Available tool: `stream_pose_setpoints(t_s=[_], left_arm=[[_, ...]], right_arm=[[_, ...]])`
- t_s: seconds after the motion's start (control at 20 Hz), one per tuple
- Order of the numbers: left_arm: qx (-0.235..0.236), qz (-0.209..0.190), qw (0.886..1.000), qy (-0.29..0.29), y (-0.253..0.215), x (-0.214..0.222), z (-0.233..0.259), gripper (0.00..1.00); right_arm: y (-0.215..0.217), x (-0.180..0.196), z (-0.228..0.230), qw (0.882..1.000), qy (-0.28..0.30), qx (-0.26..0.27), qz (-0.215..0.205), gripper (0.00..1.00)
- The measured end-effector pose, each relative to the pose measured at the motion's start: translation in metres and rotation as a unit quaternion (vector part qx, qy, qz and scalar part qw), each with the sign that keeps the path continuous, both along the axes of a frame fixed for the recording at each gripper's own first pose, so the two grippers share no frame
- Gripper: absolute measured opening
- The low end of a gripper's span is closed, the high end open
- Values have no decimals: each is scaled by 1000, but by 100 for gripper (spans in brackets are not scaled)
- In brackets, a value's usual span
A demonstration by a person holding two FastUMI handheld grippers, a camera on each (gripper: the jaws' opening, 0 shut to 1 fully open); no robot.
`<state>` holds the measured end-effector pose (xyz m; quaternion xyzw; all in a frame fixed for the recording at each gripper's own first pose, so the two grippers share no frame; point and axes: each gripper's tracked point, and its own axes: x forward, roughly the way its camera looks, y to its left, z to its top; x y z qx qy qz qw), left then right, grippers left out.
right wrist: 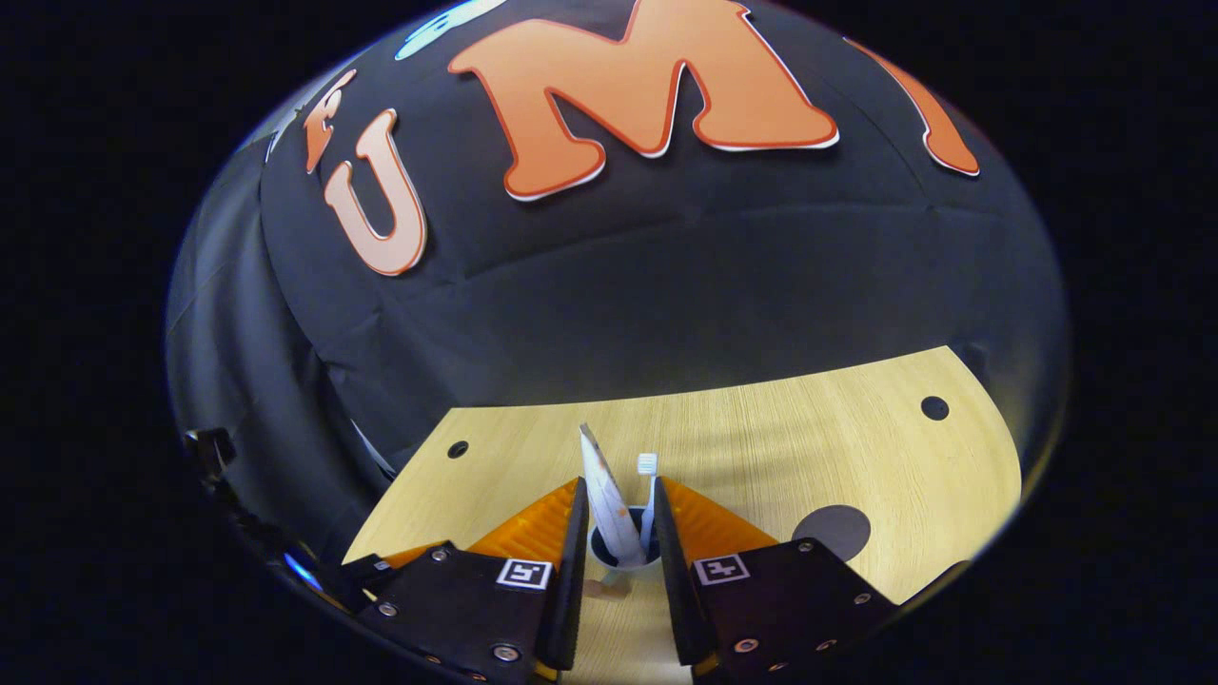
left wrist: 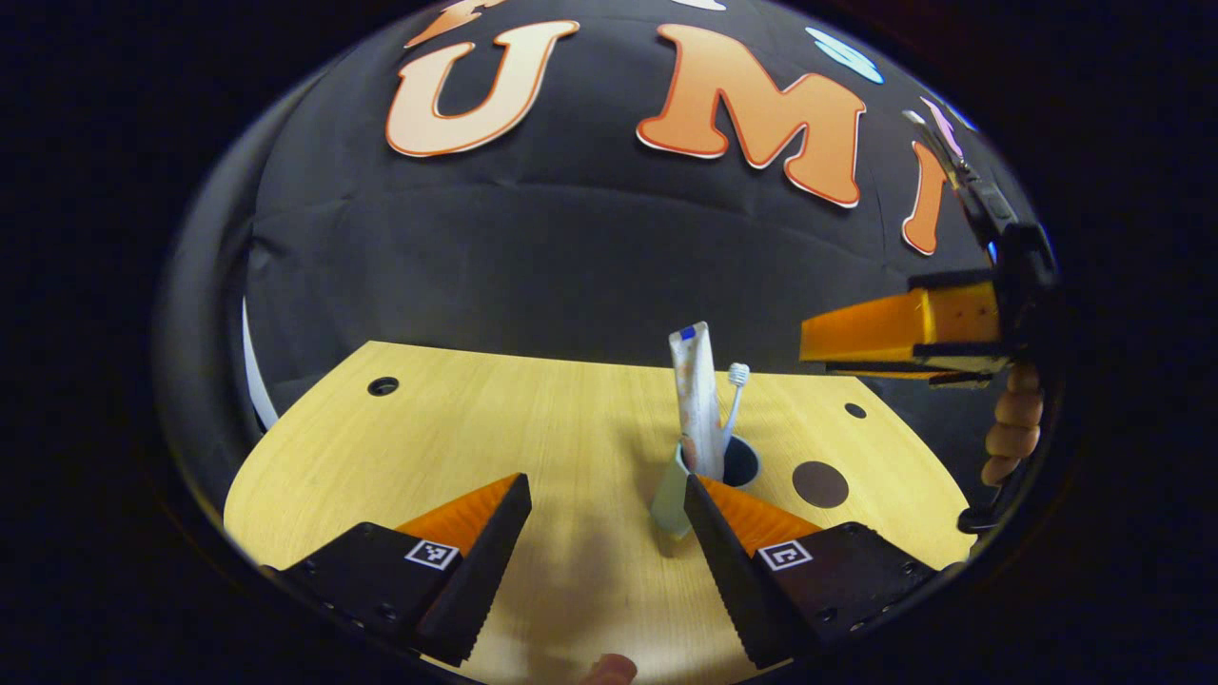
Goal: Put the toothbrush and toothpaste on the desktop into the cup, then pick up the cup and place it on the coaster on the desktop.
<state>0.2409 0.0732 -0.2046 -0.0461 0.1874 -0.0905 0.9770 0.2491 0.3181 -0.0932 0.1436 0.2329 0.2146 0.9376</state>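
Observation:
A pale green cup (left wrist: 670,500) stands upright on the wooden desktop (left wrist: 495,428). A white toothpaste tube (left wrist: 693,390) and a white toothbrush (left wrist: 735,395) stand in it, leaning on the rim. My left gripper (left wrist: 605,485) is open low over the desk, and its right fingertip overlaps the cup's near side. The dark round coaster (left wrist: 820,483) lies bare just right of the cup. My right gripper (left wrist: 809,352) hangs in the air up and to the right, apart from the cup. In the right gripper view the cup (right wrist: 614,568), tube (right wrist: 604,495) and brush (right wrist: 648,514) show through that gripper's (right wrist: 618,483) narrow gap.
The desktop has small dark holes near its far corners (left wrist: 383,385) (left wrist: 854,410). The coaster (right wrist: 833,531) sits to the right of the cup in the right gripper view. A hand (left wrist: 1013,428) holds the right gripper. Bare wood lies left of the cup.

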Motion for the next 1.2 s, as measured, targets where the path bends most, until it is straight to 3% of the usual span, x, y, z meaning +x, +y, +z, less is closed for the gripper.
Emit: stream_pose_setpoints(t_s=[0.35, 0.5, 0.75, 1.2], left_arm=[[-2, -49, 996, 77, -57, 6, -36, 98], [-2, -55, 994, 98, -70, 8, -38, 98], [8, -57, 989, 136, -82, 11, -39, 98], [53, -41, 965, 254, -88, 24, -72, 95]], right_arm=[[-57, -43, 40, 999, -46, 5, -18, 61], [-86, -66, 52, 997, -68, -8, -29, 78], [-141, -108, 65, 995, -76, -24, -61, 95], [-240, -182, 67, 987, -84, -52, -128, 98]])
